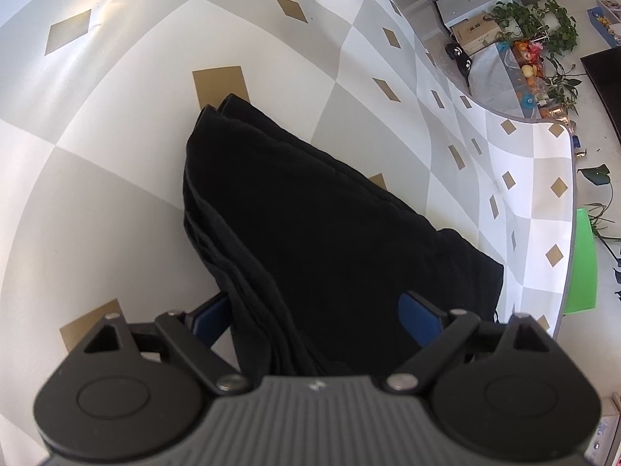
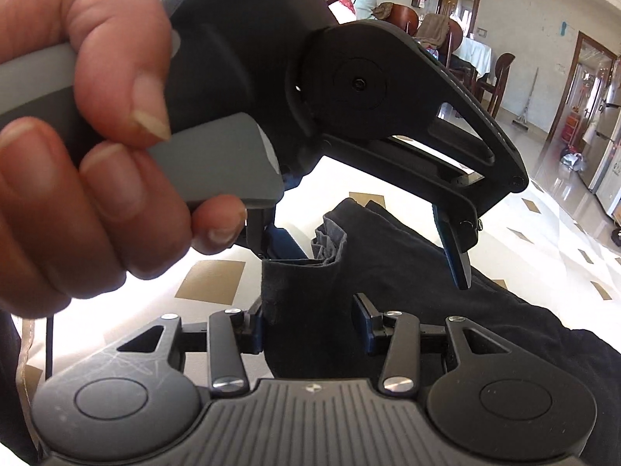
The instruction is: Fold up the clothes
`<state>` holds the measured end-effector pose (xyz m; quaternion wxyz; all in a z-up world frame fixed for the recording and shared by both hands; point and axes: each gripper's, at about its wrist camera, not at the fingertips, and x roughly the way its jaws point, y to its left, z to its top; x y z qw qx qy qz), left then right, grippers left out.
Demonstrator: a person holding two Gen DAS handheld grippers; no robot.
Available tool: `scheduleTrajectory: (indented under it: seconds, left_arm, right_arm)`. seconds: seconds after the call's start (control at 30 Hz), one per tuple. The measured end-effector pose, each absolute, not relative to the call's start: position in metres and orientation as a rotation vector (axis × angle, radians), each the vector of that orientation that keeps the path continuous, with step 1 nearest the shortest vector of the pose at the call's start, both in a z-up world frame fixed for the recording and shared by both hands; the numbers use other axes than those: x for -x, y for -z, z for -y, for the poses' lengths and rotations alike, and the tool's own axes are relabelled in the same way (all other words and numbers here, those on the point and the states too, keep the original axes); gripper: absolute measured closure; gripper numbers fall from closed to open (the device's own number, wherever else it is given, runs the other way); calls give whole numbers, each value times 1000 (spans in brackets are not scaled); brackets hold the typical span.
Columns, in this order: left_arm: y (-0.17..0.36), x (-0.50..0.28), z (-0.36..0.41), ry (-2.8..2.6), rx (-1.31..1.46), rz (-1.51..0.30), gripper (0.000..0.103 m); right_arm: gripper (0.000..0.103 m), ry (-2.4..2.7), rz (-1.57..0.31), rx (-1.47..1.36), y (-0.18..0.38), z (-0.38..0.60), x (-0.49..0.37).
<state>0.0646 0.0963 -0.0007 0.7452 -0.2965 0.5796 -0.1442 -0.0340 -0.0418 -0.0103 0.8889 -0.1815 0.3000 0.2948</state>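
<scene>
- Black garment (image 1: 310, 213), folded into a thick bundle, lies on a checkered cloth (image 1: 116, 155) with gold diamonds.
- Left gripper (image 1: 314, 310): jaws spread wide, blue pads on either side of the garment's near end, not clamped.
- Right gripper (image 2: 308, 322): jaws parted, a fold of the garment (image 2: 310, 303) stands between the pads; whether it is squeezed, cannot tell.
- Right view: a hand (image 2: 89, 147) grips the left gripper's handle, its fingers (image 2: 454, 256) spread above the garment.
- Plants (image 1: 543, 27) and boxes beyond the cloth edge.
</scene>
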Motion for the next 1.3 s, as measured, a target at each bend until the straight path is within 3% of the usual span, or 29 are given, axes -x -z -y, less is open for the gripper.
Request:
scheduleTrajectory:
  seconds: [0.07, 0.17, 0.43, 0.57, 0.93, 1.0, 1.07, 1.1, 1.17, 1.3]
  left_arm:
    - [-1, -66, -95, 320, 626, -1281, 5]
    - [-5, -70, -96, 313, 575, -1283, 0]
    - [-1, -95, -118, 245, 637, -1278, 1]
    - [3, -109, -111, 288, 622, -1285, 16]
    - [13, -134, -103, 327, 625, -1299, 22]
    - [13, -136, -102, 326, 621, -1291, 34]
    - [15, -136, -100, 326, 606, -1292, 57]
    - [15, -135, -99, 324, 593, -1290, 61]
    - [14, -133, -95, 331, 564, -1285, 80]
    - [10, -129, -91, 342, 523, -1266, 88]
  right_arm:
    - [91, -603, -639, 354, 9, 46, 31]
    - [98, -570, -638, 304, 5, 55, 28]
    - [99, -541, -600, 212, -13, 73, 37]
    - [99, -539, -605, 194, -16, 80, 40]
    - [99, -524, -610, 141, -31, 82, 42]
    - [99, -523, -612, 143, -31, 82, 41]
    - [99, -523, -617, 146, -30, 82, 39]
    - [99, -519, -622, 148, -28, 82, 37]
    - [98, -509, -633, 153, -25, 82, 34]
    - [95, -509, -649, 170, -20, 79, 35]
